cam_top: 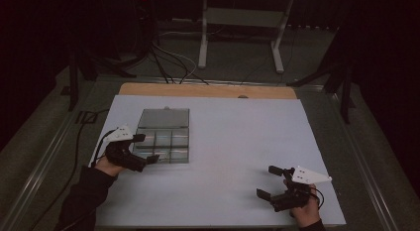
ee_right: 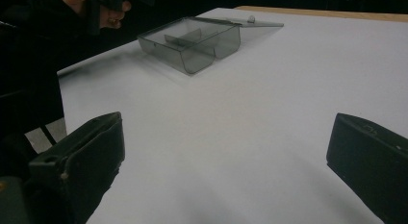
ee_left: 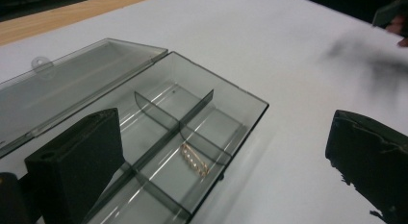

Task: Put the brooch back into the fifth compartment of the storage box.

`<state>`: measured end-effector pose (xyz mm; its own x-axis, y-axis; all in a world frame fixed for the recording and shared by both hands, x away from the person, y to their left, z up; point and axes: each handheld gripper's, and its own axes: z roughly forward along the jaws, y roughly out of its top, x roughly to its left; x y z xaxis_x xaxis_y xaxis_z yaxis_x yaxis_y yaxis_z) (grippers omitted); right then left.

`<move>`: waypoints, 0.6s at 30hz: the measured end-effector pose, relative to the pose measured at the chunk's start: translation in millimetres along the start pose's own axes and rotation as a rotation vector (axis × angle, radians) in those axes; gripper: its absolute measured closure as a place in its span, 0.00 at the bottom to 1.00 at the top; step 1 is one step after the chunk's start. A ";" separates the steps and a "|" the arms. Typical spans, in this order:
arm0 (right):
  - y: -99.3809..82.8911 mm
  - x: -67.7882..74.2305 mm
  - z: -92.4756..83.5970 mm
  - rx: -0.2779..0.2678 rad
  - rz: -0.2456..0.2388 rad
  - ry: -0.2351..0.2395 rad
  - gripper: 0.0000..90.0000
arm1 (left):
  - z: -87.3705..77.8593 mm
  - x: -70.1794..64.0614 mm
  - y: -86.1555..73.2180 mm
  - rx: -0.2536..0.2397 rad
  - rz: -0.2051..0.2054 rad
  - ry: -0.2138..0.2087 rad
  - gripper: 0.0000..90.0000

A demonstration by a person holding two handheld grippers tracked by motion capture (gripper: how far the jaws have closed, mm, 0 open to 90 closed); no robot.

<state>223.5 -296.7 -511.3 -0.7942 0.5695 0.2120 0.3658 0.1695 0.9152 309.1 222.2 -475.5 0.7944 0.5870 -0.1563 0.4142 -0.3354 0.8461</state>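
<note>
A clear smoky plastic box (cam_top: 169, 144) with inner dividers lies on the left part of the white sheet (cam_top: 237, 142), its lid (cam_top: 164, 118) folded open behind it. One compartment holds a small gold beaded piece (ee_left: 194, 159). My left gripper (cam_top: 147, 147) hovers at the box's near left corner, open, with one jaw over the box (ee_left: 192, 132) and nothing held. My right gripper (cam_top: 266, 181) is open above bare sheet at the front right, far from the box (ee_right: 192, 41).
The white sheet covers a wooden table whose bare edge (cam_top: 208, 90) shows at the back. Dark floor, cables (cam_top: 168, 62) and a metal stand (cam_top: 242, 28) lie beyond. The person's other hand (ee_right: 113, 10) appears at the top left of the right gripper view.
</note>
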 end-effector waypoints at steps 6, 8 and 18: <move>0.1 -0.4 0.0 0.000 0.000 -0.001 0.00 | -4.9 -10.4 -13.5 0.002 -0.013 -0.021 0.01; 0.0 -0.7 0.0 -0.003 0.006 0.000 0.00 | -6.6 -13.6 -18.2 0.010 -0.015 -0.023 0.01; -0.1 -0.4 0.3 -0.002 0.005 0.000 0.00 | -12.6 -27.0 -39.9 0.017 -0.016 -0.032 0.01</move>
<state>223.9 -296.7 -511.6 -0.7923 0.5705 0.2165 0.3687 0.1649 0.9148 265.5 229.0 -498.6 0.8012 0.5687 -0.1860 0.4343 -0.3388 0.8346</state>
